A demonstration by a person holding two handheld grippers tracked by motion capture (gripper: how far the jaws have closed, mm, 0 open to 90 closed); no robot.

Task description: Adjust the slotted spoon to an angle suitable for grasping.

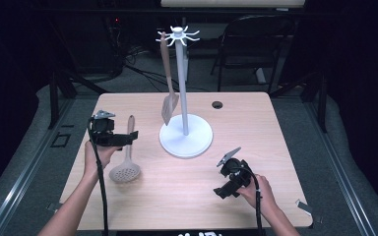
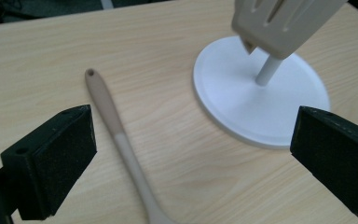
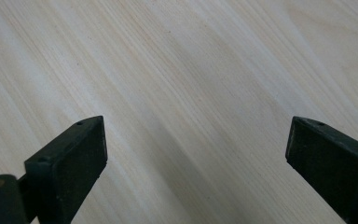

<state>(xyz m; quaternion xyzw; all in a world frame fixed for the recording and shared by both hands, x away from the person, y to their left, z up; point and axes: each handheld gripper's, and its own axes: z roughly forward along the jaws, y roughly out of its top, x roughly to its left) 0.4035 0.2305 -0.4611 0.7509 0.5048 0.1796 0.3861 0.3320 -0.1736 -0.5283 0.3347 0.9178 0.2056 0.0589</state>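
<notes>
Beige skimmer [image 1: 126, 162] is lying flat on the worktop [image 1: 256, 123] left of the white stand [image 1: 186, 137]; my left gripper [image 1: 128, 137] is hovering wide open over its handle, gripping nothing. My right gripper [image 1: 225, 189] is resting open, empty.

No readable text, label, brand, number or sign anywhere, faint whitish marks on a dark strip [image 1: 197, 232] at the bottom centre of the high view too small and cut off to make out
</notes>
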